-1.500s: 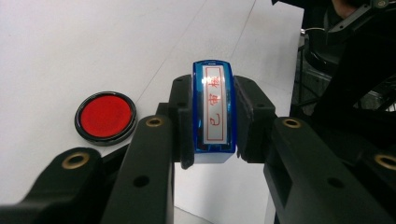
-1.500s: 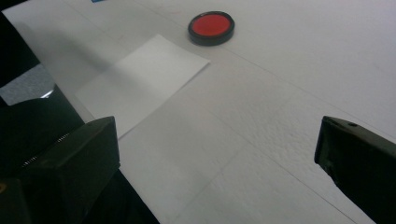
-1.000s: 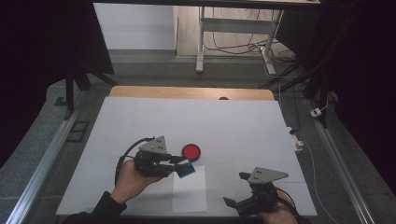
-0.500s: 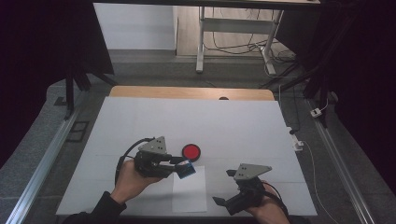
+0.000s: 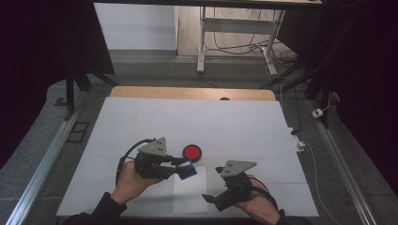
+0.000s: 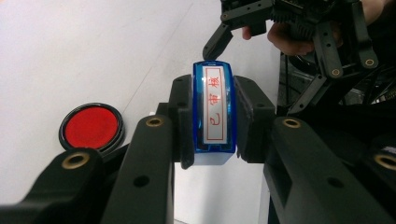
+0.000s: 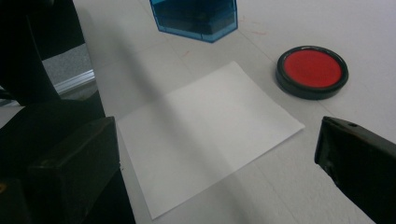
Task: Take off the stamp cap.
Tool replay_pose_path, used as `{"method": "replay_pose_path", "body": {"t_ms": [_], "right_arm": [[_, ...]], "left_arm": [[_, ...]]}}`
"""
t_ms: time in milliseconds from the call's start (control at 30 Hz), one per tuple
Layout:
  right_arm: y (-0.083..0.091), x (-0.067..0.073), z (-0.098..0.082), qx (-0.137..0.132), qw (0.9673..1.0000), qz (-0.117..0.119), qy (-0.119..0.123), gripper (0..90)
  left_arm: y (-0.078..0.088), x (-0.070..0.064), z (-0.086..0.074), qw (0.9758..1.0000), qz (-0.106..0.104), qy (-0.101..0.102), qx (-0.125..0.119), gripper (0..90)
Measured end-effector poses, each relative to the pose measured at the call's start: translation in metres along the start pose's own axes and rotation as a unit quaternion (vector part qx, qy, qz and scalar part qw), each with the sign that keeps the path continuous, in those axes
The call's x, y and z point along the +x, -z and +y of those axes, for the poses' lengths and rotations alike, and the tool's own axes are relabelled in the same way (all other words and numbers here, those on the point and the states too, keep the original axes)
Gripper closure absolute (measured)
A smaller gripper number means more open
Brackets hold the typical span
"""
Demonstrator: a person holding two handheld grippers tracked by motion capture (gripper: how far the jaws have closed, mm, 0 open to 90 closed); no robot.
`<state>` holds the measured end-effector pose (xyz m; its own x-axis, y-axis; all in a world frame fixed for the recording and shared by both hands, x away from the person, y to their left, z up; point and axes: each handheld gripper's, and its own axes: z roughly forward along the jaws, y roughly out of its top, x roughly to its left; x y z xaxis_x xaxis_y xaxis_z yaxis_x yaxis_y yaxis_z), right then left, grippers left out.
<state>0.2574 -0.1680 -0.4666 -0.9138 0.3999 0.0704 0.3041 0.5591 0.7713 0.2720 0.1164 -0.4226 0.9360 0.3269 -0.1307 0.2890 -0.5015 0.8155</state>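
Taking the white sheet of paper [image 5: 190, 193] as the landmark and going left to right: the left gripper [image 5: 180, 168] hangs over the sheet's far left corner, in the same place as a second ago, its jaws clamped on the two sides of a blue stamp [image 6: 214, 116]. The stamp rides above the sheet without touching it, and the printed label with red characters faces up between the jaws in the left gripper view. Just beyond the sheet's far edge sits the round red ink pad [image 5: 192, 152], lid off, close to the stamp and apart from the paper.

What has changed is on the right. The right gripper [image 5: 210, 198] has slid in from the right over the last second and now lies at the sheet's near right edge, jaws spread wide with nothing between them; the right gripper view looks across the bare sheet between its jaws. It probably means to pin the paper while the stamp comes down, though whether its tips already touch the sheet is hard to tell from above.

For room: the sheet lies close to the near edge of the white table cover [image 5: 141, 122], so the hands have little margin behind. Beyond the ink pad the cover is bare, with open space left and right of the sheet too.
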Motion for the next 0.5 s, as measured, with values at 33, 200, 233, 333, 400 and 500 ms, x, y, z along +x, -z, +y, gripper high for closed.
{"method": "replay_pose_path", "body": {"t_ms": [33,200,233,333,400,500], "right_arm": [[-0.001,0.000,0.001,-0.001,1.0000,0.003,0.002,0.5],[-0.008,-0.003,0.005,-0.007,0.9998,0.020,0.006,0.4],[-0.011,-0.004,0.007,-0.008,0.9996,0.026,0.008,0.4],[-0.015,-0.006,0.010,-0.006,0.9994,0.034,0.010,0.5],[-0.019,-0.007,0.013,-0.010,0.9991,0.041,0.011,0.5],[-0.023,-0.009,0.017,-0.015,0.9985,0.049,0.017,0.5]], "left_arm": [[0.000,0.000,0.000,1.0000,-0.001,-0.001,0.000,70.5],[-0.001,0.000,0.000,1.0000,-0.004,-0.005,-0.001,70.5],[0.000,0.000,0.000,1.0000,-0.005,-0.005,-0.003,70.5],[0.000,0.000,0.000,0.9999,-0.010,-0.008,-0.006,70.5],[0.001,0.000,0.000,0.9998,-0.012,-0.011,-0.008,70.6],[0.001,0.000,0.000,0.9997,-0.017,-0.015,-0.010,70.5]]}}
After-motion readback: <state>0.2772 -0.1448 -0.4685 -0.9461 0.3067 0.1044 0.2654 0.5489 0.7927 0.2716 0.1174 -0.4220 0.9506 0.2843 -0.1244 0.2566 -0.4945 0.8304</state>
